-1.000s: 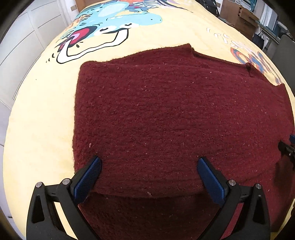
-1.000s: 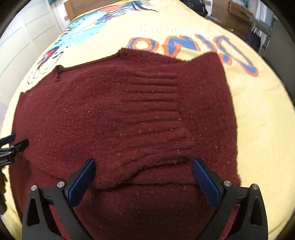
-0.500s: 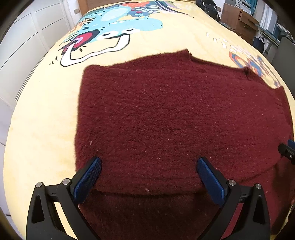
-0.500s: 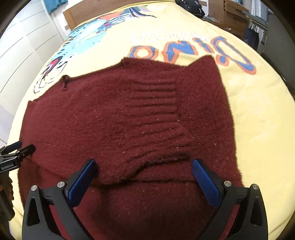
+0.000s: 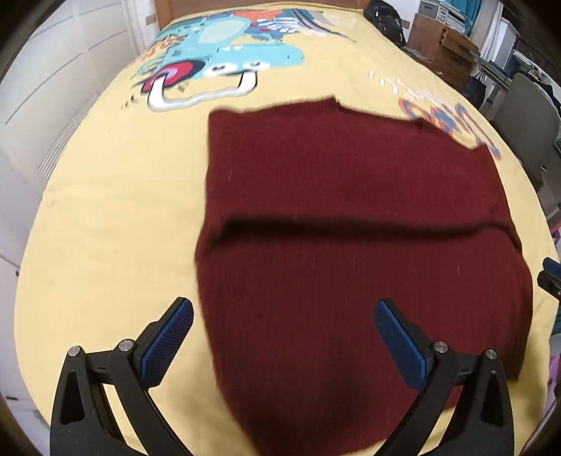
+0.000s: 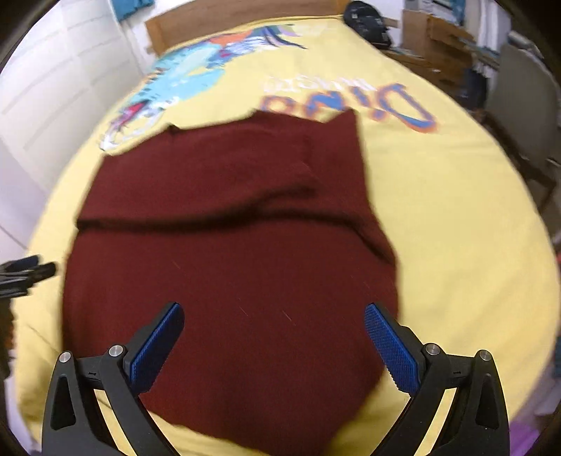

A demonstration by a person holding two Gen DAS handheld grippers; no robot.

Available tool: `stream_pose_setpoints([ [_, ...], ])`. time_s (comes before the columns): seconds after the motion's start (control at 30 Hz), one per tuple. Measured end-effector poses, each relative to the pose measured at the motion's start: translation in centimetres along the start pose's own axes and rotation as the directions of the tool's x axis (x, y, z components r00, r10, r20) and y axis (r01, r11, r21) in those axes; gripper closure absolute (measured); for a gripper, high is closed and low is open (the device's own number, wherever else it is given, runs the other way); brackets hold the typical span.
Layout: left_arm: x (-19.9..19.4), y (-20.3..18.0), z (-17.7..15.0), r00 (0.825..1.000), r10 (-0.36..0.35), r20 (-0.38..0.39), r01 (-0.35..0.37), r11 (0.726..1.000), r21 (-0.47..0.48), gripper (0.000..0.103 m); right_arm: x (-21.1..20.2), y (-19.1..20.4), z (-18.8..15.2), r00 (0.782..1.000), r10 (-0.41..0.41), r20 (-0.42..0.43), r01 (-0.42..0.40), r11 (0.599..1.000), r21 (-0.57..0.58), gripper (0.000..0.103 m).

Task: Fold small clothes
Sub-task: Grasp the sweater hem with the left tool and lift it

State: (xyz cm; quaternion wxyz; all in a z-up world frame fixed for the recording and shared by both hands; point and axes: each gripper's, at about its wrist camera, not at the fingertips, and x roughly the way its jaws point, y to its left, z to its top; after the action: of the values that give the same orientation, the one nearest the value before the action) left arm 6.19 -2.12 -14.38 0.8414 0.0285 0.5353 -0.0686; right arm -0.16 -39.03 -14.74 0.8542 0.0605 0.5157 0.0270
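Note:
A dark red knitted garment [image 5: 350,228] lies on a yellow printed bedspread [image 5: 105,217], and the right wrist view shows the same garment [image 6: 228,252]. A folded flap covers its far half, ending in a shadowed crosswise edge [image 5: 350,226]. My left gripper [image 5: 284,336] hovers open above the garment's near left part, nothing between its blue pads [image 5: 168,338]. My right gripper [image 6: 273,342] is open over the near right part, also holding nothing. Each gripper's tip shows at the other view's edge. Both views are blurred.
The bedspread carries a cartoon dinosaur print [image 5: 217,66] and orange-blue lettering [image 6: 350,101]. White cupboard doors [image 5: 52,70] stand to the left. Wooden furniture [image 5: 445,45], a dark bag [image 5: 385,21] and a grey chair [image 5: 526,129] stand right of the bed.
Both grippers have pulled back and up from the garment, staying open. The flap's edge, before right at the fingertips, now lies well ahead of them. The garment lies still.

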Motion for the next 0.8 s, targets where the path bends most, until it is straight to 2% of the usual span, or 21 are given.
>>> stream_pose_setpoints([
  [0.2,-0.8,0.9,-5.5,0.997,0.008,-0.073,-0.012,0.998,-0.055,0.001,0.3,-1.5,-4.7,0.995,-0.042,-0.093,0.047,0.998,0.052,0.0],
  [0.37,0.2,1.8,-8.9,0.991,0.015,-0.135,-0.028,0.995,-0.099,0.001,2.3,-1.8,-7.7,0.978,-0.05,-0.201,0.065,0.995,0.071,0.0],
  [0.5,1.5,1.8,-10.7,0.985,-0.008,-0.173,-0.017,0.99,-0.143,0.001,3.3,-2.0,-8.5,0.966,-0.056,-0.251,0.079,0.993,0.084,0.0],
  [0.63,2.4,0.6,-11.3,0.982,0.022,-0.189,-0.043,0.993,-0.108,0.001,4.1,-1.8,-8.5,0.957,-0.045,-0.287,0.067,0.995,0.067,0.001],
  [0.67,2.9,0.0,-11.3,0.979,0.01,-0.202,-0.031,0.994,-0.102,0.001,4.3,-1.8,-8.6,0.954,-0.041,-0.297,0.062,0.996,0.063,0.006],
  [0.73,3.6,-0.5,-11.3,0.975,-0.011,-0.224,-0.011,0.995,-0.096,0.001,4.6,-1.7,-8.8,0.948,-0.035,-0.316,0.057,0.997,0.059,0.023],
  [0.8,4.2,-1.2,-11.3,0.97,-0.02,-0.241,0.0,0.997,-0.081,0.002,4.8,-1.9,-9.0,0.943,-0.007,-0.333,0.035,0.996,0.077,0.061],
])
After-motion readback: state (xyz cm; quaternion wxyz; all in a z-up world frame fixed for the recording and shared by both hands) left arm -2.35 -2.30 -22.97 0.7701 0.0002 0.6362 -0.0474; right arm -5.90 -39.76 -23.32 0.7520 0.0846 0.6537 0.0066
